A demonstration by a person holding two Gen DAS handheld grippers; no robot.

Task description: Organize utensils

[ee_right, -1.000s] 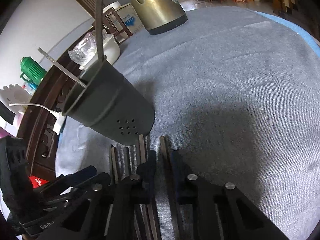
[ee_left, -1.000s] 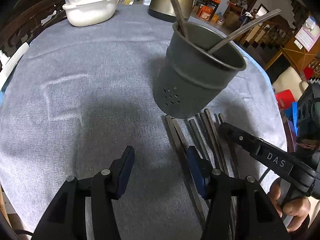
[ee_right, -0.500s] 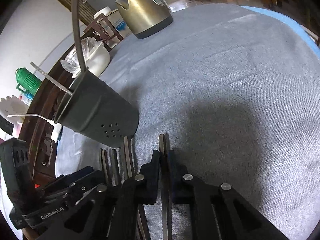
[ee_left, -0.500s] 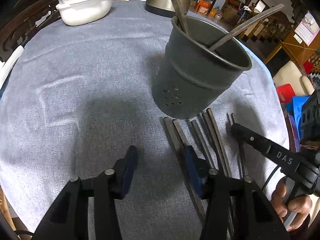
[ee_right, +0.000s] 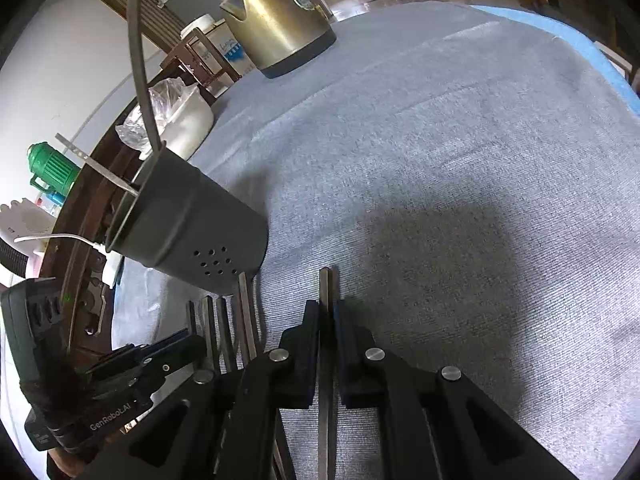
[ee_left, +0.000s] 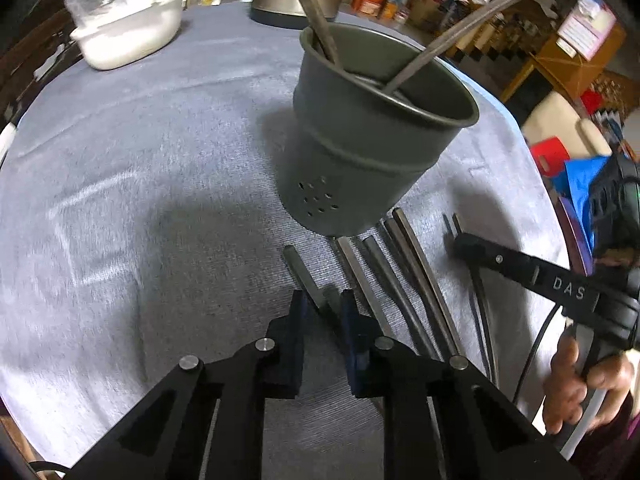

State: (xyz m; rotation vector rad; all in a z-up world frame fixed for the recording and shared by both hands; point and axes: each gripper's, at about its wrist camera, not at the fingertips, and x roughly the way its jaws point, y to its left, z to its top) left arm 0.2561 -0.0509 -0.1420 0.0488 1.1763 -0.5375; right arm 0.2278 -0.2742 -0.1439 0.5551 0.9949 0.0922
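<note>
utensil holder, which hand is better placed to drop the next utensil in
Right, probably. The right gripper is already shut on a utensil handle; the left gripper is only now closing around a handle. Both are near the utensil holder.

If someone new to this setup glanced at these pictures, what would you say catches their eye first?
Probably the dark grey utensil holder standing on the grey tablecloth, two handles already leaning out of it. Just in front of it lies a row of flat metal utensils. The left gripper is closing around the leftmost one, and the right gripper is shut on another; a brass-coloured kettle stands at the far edge.
</note>
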